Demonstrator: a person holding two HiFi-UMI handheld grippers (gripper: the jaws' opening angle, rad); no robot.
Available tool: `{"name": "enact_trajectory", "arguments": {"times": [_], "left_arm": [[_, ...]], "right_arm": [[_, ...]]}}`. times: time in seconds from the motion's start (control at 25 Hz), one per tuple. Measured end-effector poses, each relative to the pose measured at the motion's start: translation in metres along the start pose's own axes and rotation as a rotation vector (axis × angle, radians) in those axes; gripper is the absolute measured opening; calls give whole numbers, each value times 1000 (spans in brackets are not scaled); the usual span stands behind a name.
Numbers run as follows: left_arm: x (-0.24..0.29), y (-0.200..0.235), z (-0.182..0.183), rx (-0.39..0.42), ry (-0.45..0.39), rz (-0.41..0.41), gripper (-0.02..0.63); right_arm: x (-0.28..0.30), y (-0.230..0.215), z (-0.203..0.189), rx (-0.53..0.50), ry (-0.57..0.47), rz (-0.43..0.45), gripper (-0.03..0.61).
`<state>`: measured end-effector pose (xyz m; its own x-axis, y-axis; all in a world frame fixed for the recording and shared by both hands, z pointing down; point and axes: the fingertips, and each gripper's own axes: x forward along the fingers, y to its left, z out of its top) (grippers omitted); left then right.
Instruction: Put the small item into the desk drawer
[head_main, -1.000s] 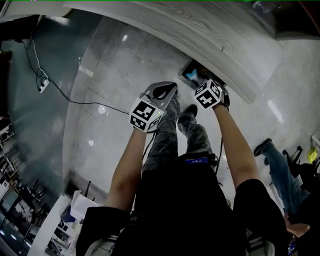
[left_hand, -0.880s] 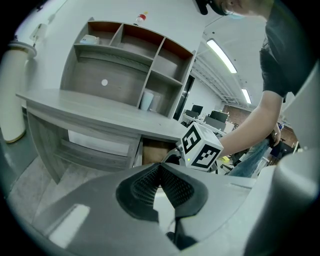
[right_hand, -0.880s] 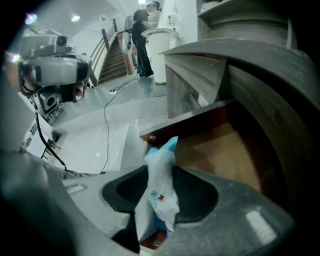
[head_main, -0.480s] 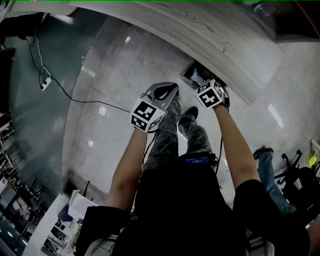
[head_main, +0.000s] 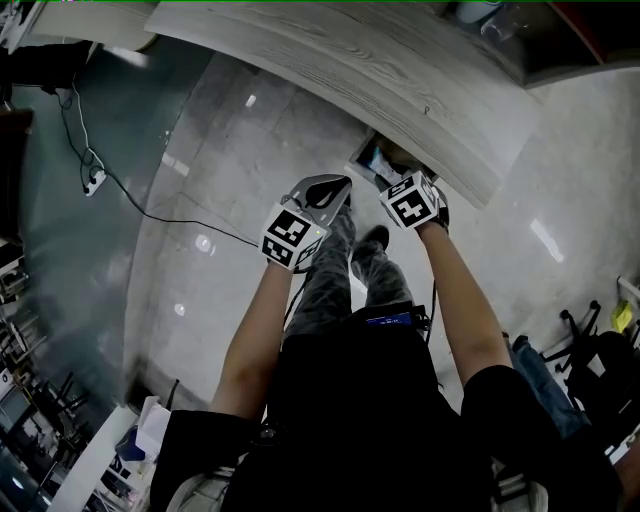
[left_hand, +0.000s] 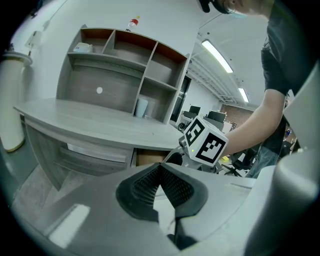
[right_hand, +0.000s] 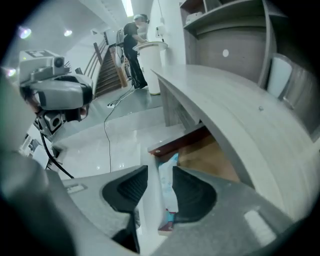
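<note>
Right gripper (right_hand: 160, 172): fingers apart, nothing clamped. Pale blue packet (right_hand: 168, 186) lies in the open drawer (right_hand: 202, 150), showing in the gap by the 3 o'clock finger; can't tell if they touch. White drawer front (right_hand: 149, 190) is at the packet's 9 o'clock. Desk (right_hand: 225, 95) overhangs at 1 o'clock. Left gripper (left_hand: 160, 169): fingers together, empty.

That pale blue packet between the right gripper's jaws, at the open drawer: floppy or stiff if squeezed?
Probably floppy: the packet looks like a thin, flat wrapper with a bent top edge. Likely very light for its size, being so slim. Its smooth-looking film might slip between the jaws of the right gripper, which stand apart.
</note>
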<state>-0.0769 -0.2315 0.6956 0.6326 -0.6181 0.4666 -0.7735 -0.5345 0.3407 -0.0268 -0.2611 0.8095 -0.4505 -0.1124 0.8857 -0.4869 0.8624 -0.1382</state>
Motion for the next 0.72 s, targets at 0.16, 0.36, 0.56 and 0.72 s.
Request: {"name": "enact_trajectory", "arguments": {"times": [0.16,0.36,0.56,0.72], "left_arm": [[-5,-12,11,15,-6,-6,0],[-9,-27,28,39,-15,-14,0],[-12,-33,48,60,-34,-9,0],[-12,-32,64,91,-36,-17,0]], "right_arm": [[-28,10,7,22,-48,6,129],[-67,10,15,66,-132,-14,81],[-107,-1,22,111,-217,-58,17],[-134,-12,27,134,-274,-82,4]]}}
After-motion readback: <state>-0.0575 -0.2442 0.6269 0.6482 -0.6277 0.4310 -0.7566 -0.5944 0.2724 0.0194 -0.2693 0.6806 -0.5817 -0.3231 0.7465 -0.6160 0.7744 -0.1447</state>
